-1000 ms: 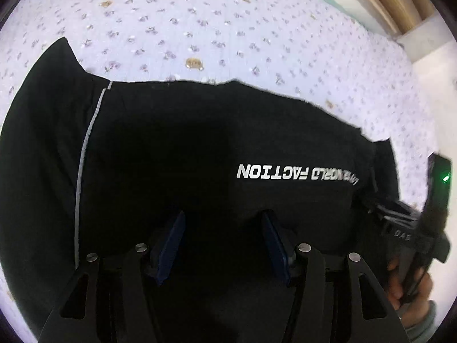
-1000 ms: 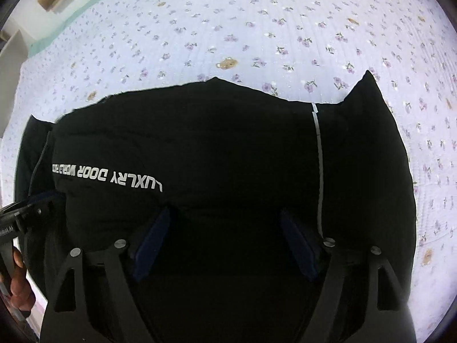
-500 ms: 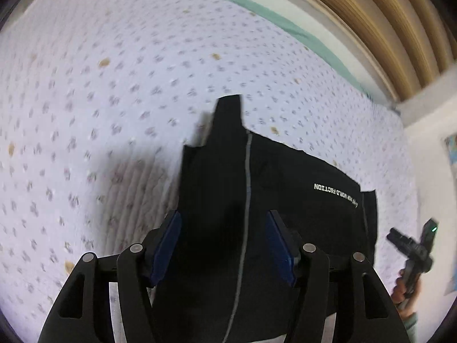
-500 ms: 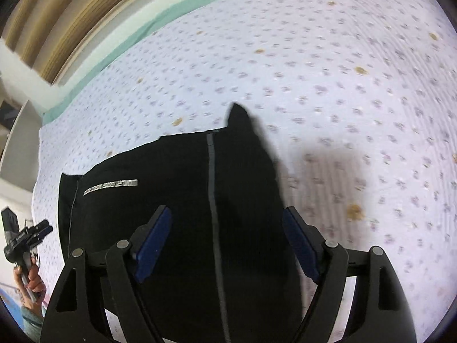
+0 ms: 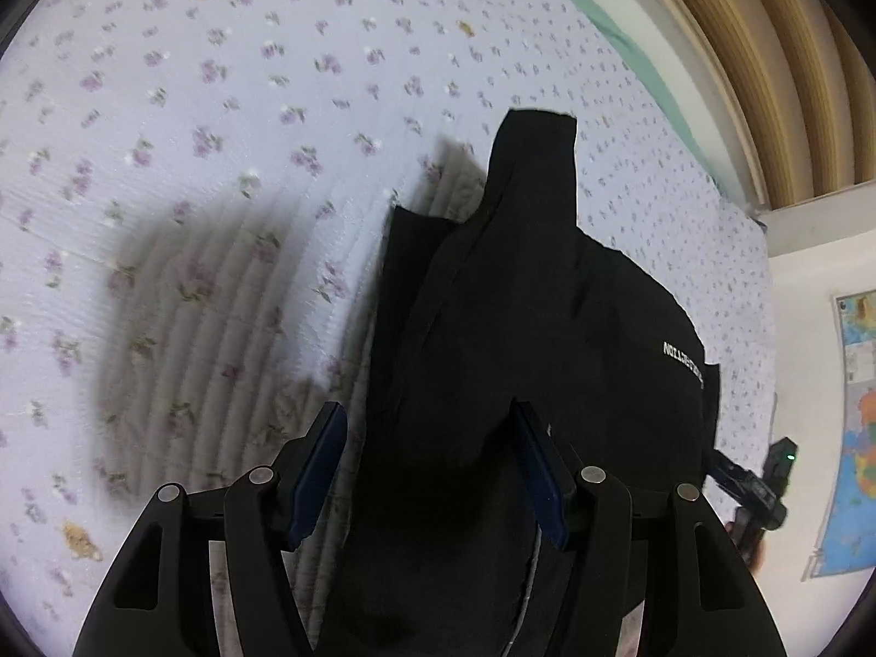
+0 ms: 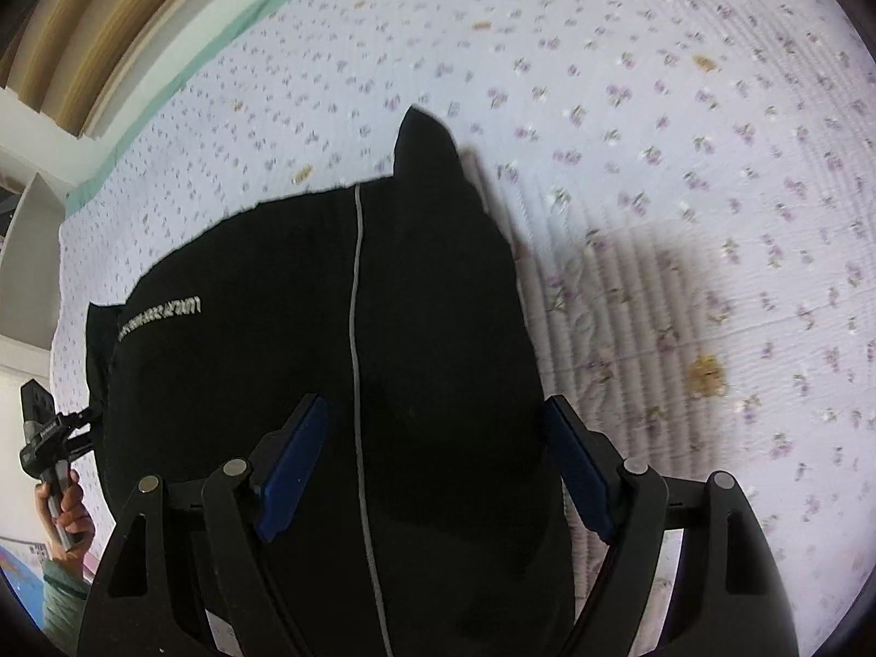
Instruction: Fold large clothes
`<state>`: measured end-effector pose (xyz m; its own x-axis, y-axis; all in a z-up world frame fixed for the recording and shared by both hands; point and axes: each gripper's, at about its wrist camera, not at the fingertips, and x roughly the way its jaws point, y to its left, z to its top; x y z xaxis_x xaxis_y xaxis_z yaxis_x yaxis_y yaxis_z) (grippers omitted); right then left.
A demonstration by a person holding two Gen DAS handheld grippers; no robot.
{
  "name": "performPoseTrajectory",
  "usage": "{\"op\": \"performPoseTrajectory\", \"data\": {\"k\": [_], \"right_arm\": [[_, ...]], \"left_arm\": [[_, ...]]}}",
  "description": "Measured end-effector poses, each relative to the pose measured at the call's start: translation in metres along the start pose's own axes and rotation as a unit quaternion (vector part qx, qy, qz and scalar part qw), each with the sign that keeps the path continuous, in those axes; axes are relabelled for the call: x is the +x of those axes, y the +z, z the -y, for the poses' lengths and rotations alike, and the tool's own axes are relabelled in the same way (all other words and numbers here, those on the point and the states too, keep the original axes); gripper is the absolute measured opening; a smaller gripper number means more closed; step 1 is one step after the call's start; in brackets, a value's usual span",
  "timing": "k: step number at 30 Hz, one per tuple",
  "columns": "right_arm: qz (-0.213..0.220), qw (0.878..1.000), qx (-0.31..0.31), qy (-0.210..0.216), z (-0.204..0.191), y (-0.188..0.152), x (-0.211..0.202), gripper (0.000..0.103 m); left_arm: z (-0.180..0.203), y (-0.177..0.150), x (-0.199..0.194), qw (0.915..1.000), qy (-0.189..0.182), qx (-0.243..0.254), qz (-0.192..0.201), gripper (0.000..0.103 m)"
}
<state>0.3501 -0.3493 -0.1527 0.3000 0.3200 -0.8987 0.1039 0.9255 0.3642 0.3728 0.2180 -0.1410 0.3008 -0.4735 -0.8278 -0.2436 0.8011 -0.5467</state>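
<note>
Change since a second ago: both tongs have swung outward from the middle of the black folded garment with white lettering [image 5: 525, 328] toward its two ends; more of the bed shows on each outer side.
Garment: it lies on the lilac flower-print quilted bedspread [image 5: 219, 137], folded into a broad dark block; a narrow tab of cloth sticks up at its far edge in both views, and a thin pale stripe [image 6: 356, 301] runs down it in the right view.
Left tongs [image 5: 432, 471]: blue pads stand apart over the garment's edge, angled steeply down; cloth fills the gap between them, but I cannot tell whether the pads press on it.
Right tongs [image 6: 438, 465]: blue pads stand wide over the black cloth, also tipped steeply down; whether they grip anything I cannot tell.
Hands: the left hand [image 6: 68, 509], in a grey-green sleeve, shows at the left edge of the right view, wrapped around its handle.
Surroundings: wooden slats [image 5: 766, 55] and a green strip border the bed's far side.
</note>
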Motion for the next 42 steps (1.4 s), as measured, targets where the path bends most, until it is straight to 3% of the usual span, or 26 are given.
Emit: {"op": "performPoseTrajectory", "data": {"k": [3, 5, 7, 13, 22, 28, 32, 34, 35, 36, 38, 42], "right_arm": [[-0.012, 1.000, 0.003, -0.004, 0.004, -0.001, 0.014, 0.083], [-0.023, 1.000, 0.016, 0.009, 0.012, -0.001, 0.024, 0.084], [-0.032, 0.998, 0.037, 0.028, 0.020, -0.001, 0.034, 0.091], [-0.043, 0.996, 0.055, 0.057, 0.027, 0.005, 0.052, 0.097], [-0.072, 0.995, 0.005, 0.072, 0.010, 0.009, 0.062, 0.097], [-0.097, 0.988, -0.018, 0.119, -0.007, 0.003, 0.078, 0.097], [-0.078, 0.985, -0.008, 0.156, -0.025, 0.006, 0.092, 0.088], [-0.063, 0.984, -0.010, 0.164, -0.030, 0.003, 0.084, 0.064], [-0.056, 0.985, -0.013, 0.165, -0.031, 0.001, 0.078, 0.057], [-0.047, 0.985, -0.018, 0.165, -0.033, -0.003, 0.068, 0.046], [-0.029, 0.984, -0.022, 0.173, -0.038, -0.011, 0.048, 0.041], [0.016, 0.979, -0.029, 0.203, -0.060, -0.035, -0.003, 0.036]], "left_arm": [[-0.007, -0.002, 0.016, 0.9990, -0.035, -0.009, -0.028, 0.064], [-0.012, -0.003, 0.027, 0.9978, -0.045, -0.021, -0.043, 0.071], [-0.018, -0.004, 0.040, 0.9954, -0.068, -0.038, -0.056, 0.073], [-0.020, -0.004, 0.049, 0.9938, -0.086, -0.046, -0.053, 0.077], [-0.023, -0.007, 0.045, 0.9896, -0.124, -0.046, -0.056, 0.075], [-0.025, -0.010, 0.059, 0.9874, -0.130, -0.052, -0.072, 0.079], [-0.011, -0.008, 0.063, 0.9902, -0.119, -0.043, -0.058, 0.079], [-0.002, -0.013, 0.052, 0.9925, -0.114, -0.021, -0.039, 0.059], [0.002, -0.016, 0.042, 0.9925, -0.119, -0.009, -0.027, 0.042], [0.005, -0.020, 0.032, 0.9911, -0.132, -0.009, -0.018, 0.032], [0.014, -0.030, 0.008, 0.9846, -0.174, -0.011, 0.002, 0.028], [0.056, -0.057, -0.034, 0.9782, -0.204, 0.027, 0.028, 0.028]]}}
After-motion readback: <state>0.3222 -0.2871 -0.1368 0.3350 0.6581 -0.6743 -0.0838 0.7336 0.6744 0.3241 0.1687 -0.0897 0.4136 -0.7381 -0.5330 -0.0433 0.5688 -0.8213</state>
